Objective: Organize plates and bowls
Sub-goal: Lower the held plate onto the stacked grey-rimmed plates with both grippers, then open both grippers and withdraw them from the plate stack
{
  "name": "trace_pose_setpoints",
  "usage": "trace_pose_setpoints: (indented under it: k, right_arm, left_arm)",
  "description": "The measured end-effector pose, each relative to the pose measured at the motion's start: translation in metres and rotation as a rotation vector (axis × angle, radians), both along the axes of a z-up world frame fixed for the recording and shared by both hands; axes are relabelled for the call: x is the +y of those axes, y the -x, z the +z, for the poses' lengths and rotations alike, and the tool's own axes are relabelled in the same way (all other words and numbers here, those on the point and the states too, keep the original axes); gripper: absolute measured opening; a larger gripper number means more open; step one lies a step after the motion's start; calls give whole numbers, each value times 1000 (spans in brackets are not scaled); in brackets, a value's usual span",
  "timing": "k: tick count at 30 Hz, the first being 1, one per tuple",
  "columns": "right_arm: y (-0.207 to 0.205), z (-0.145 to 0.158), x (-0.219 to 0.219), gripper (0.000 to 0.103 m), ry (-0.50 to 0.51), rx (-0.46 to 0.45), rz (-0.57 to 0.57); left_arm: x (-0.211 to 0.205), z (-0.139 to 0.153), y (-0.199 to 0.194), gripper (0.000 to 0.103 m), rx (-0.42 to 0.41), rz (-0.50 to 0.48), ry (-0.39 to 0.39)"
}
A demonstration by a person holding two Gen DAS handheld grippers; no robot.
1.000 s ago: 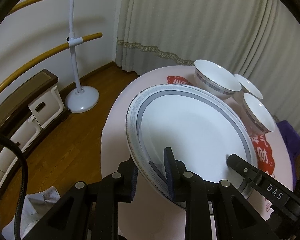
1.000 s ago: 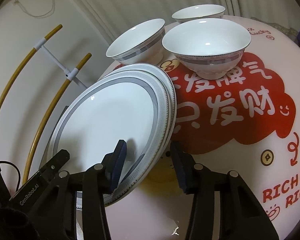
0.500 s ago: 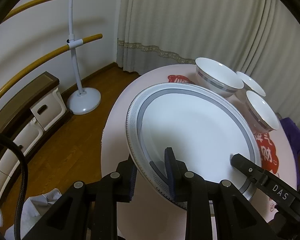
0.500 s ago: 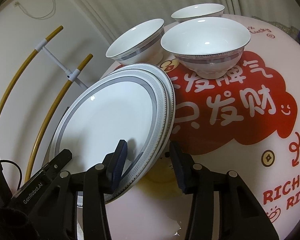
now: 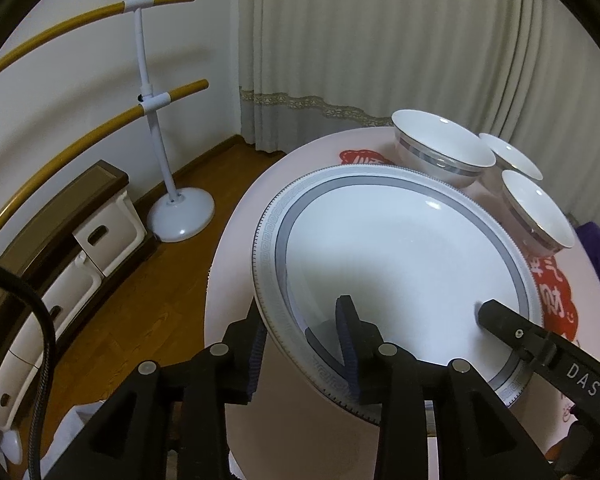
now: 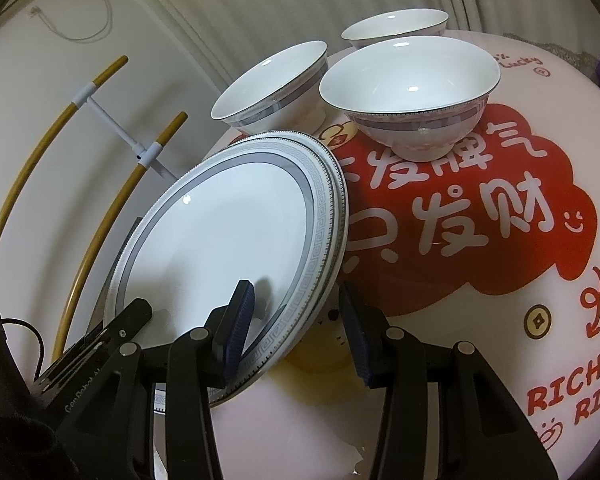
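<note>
Dim, warm indoor light, small glare spots on glazed white surfaces, strong fisheye bending, dark vignetted corners.

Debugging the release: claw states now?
Left claw: just been opening, top plate rim between its pads, grip looks released.
Right claw: open, straddling the plate stack edge, not gripping.

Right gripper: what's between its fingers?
Right wrist view: the near rim of the plate stack lies inside the right gripper, not clamped.
</note>
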State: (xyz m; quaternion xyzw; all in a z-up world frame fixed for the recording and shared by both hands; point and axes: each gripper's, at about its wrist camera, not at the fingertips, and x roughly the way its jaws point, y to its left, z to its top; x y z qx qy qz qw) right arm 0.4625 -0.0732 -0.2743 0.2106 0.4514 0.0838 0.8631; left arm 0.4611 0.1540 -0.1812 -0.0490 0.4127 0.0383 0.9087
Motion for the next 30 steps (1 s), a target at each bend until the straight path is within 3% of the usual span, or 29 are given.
trace_pose_setpoints:
  k: [19,30]
  right_arm:
    - [4,-1,-3,43,-8,-11,-1]
    - [19,15,-15,48,0,-29,-31]
  left_arm:
    - [0,-7,-10,31,-1,4,2]
    - [5,8,9,32,-8,-7,26]
